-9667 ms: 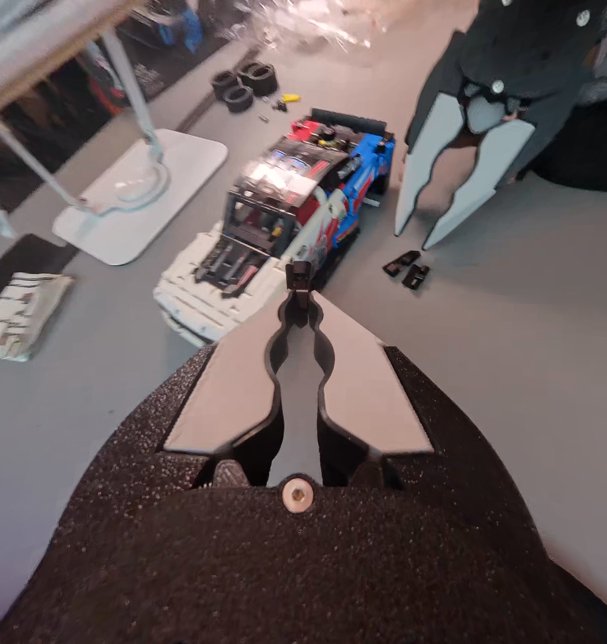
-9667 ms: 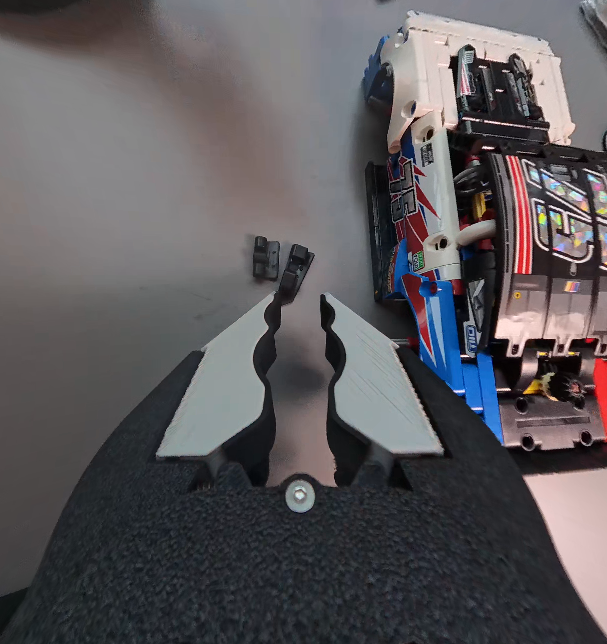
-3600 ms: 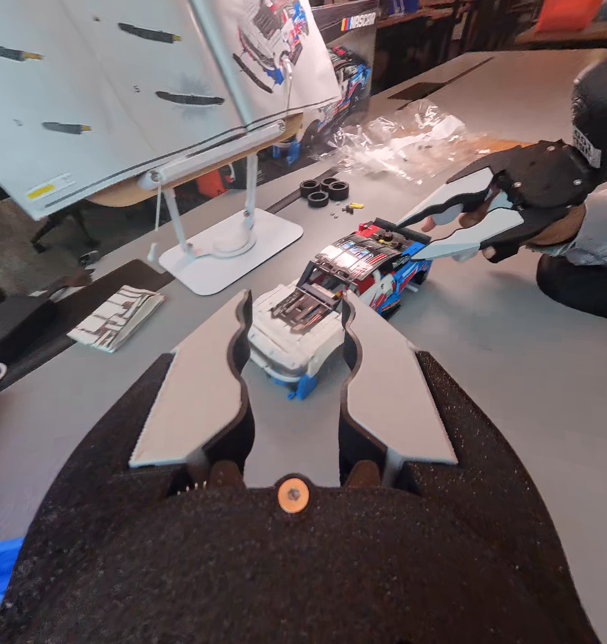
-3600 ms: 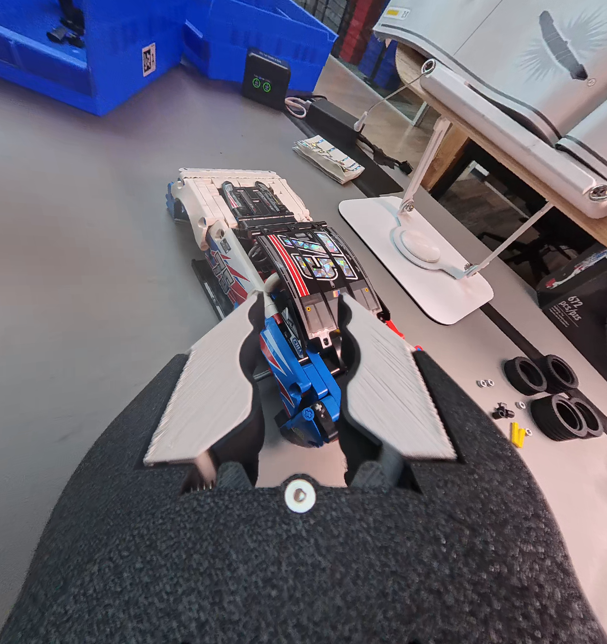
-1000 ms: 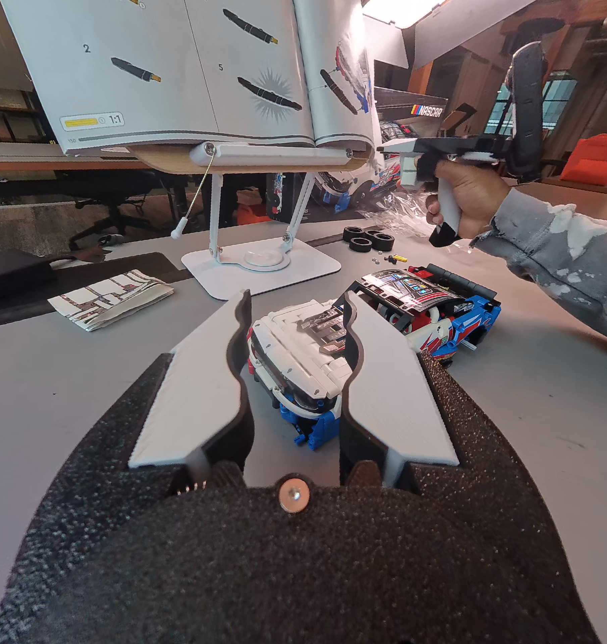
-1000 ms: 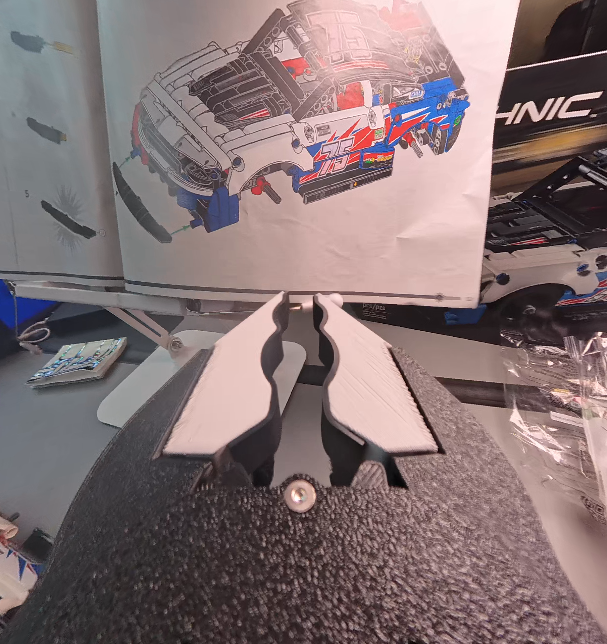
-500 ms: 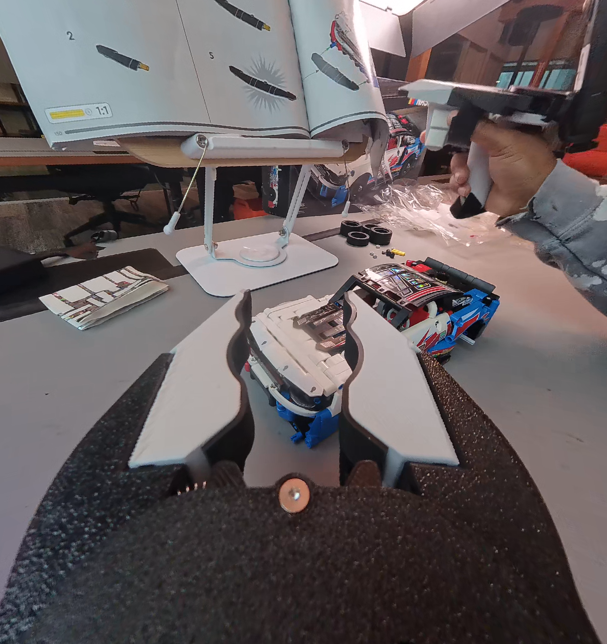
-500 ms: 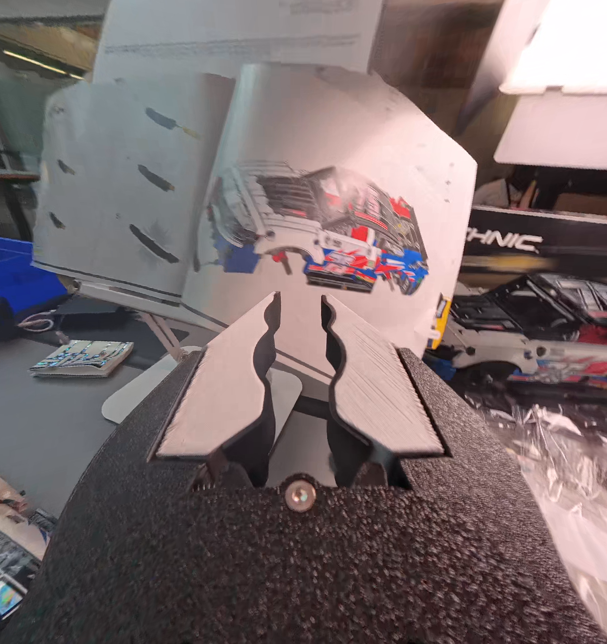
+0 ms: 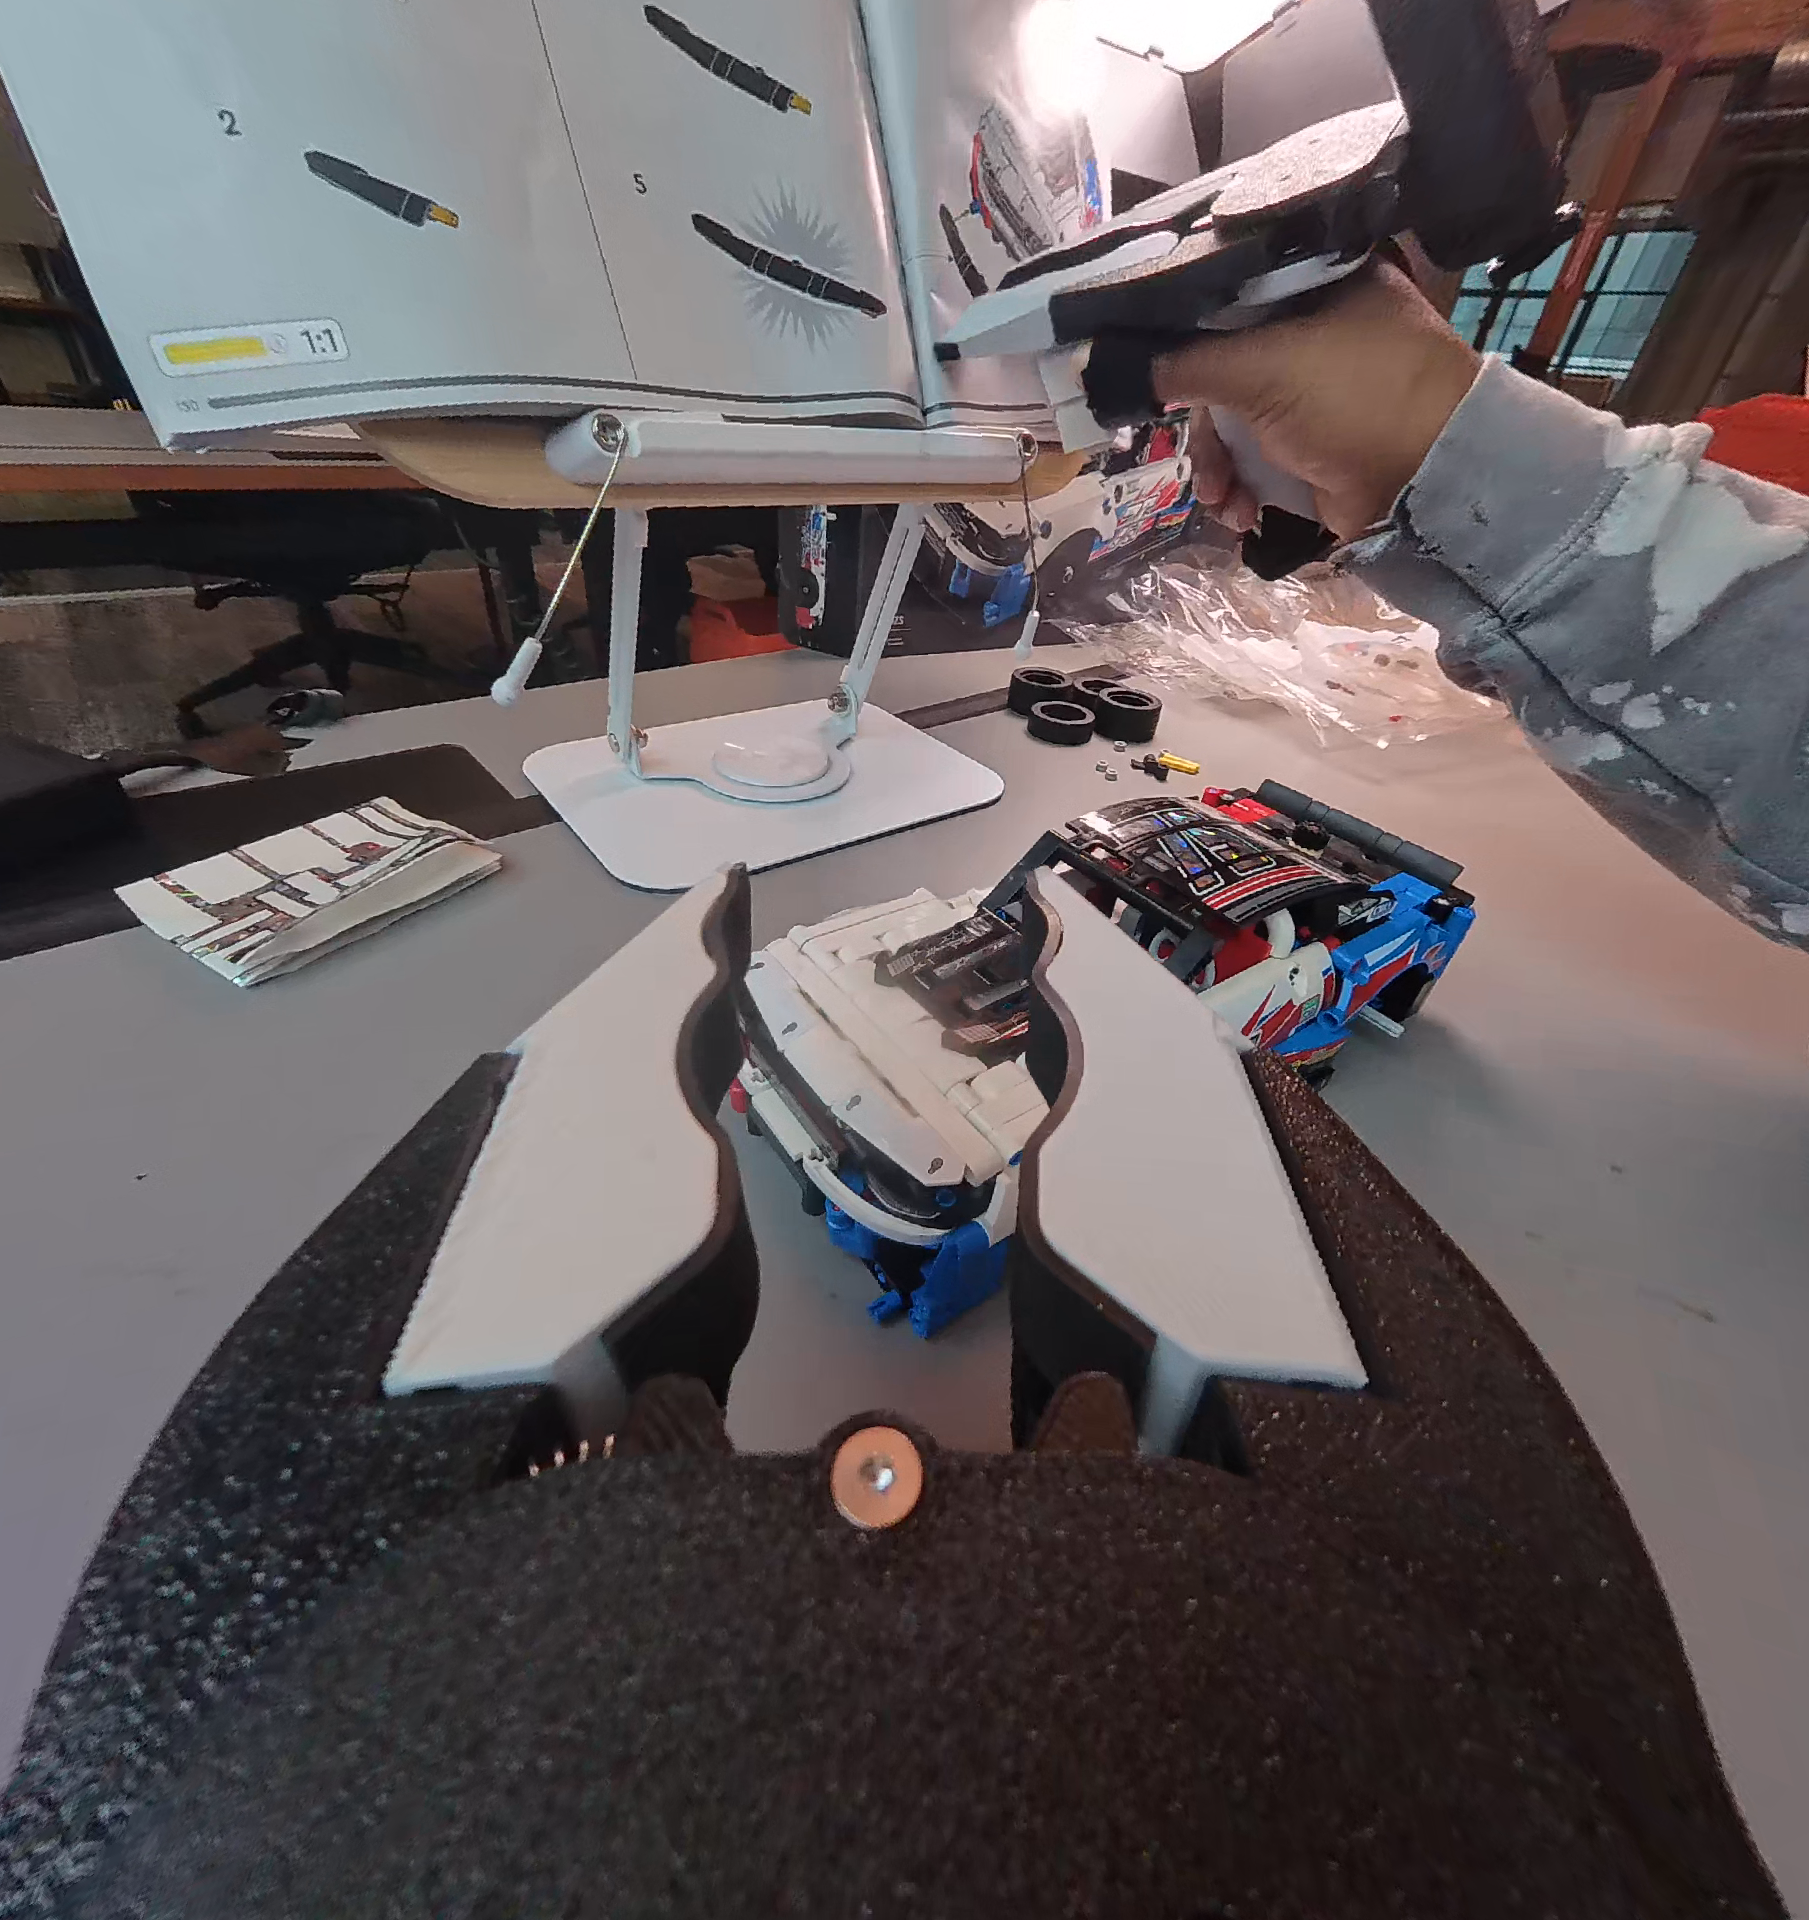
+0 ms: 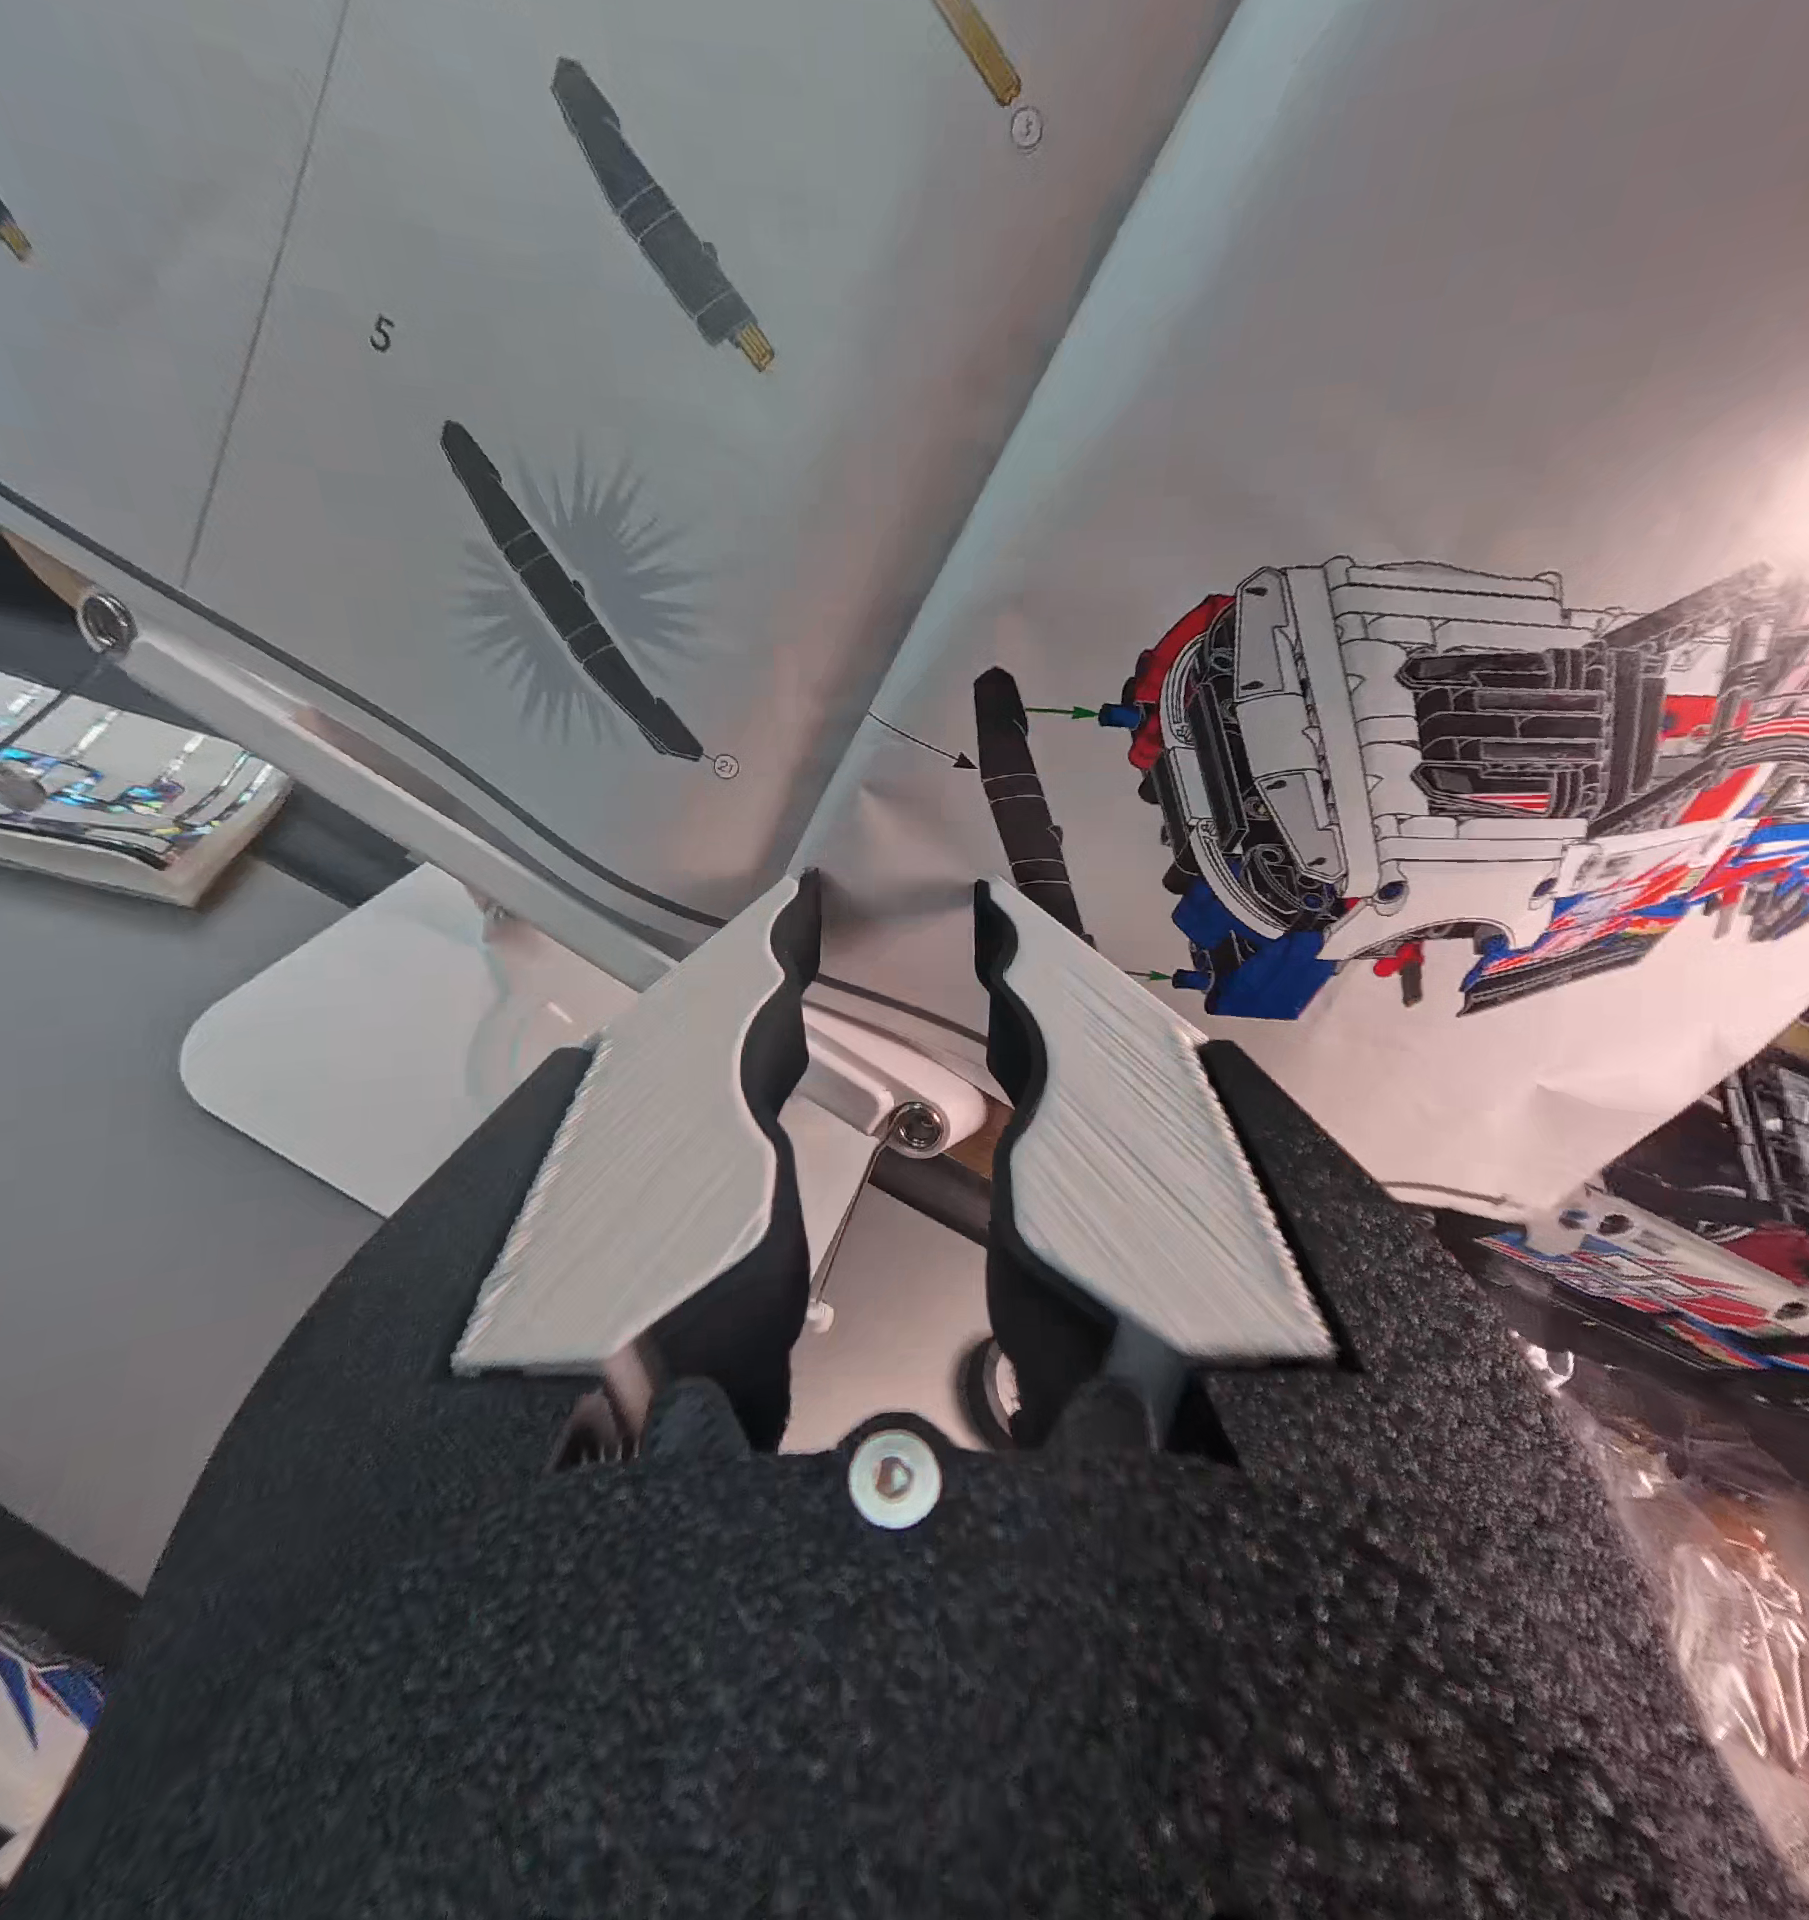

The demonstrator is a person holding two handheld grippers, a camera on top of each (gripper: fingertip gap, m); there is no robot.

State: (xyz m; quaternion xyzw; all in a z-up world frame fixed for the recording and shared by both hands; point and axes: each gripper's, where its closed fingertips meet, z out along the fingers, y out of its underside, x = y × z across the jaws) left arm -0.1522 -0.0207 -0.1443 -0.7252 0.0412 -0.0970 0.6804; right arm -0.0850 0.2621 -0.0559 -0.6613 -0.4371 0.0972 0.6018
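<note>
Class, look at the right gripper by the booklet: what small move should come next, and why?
Probably close the right gripper on the lifted page: its jaws stand open with the tips at that page's lower edge, and the page curls away from the stand.

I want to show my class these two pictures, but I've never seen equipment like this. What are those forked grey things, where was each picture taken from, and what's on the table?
A person holds a hand-held gripper in each hand, each carrying a camera looking along its fingers. The left hand-held gripper is open around the white nose of a brick-built race car on the grey table. The right hand-held gripper, open, is raised to a page of the instruction booklet on its white stand. Loose tyres and a folded sticker sheet lie nearby.
</note>
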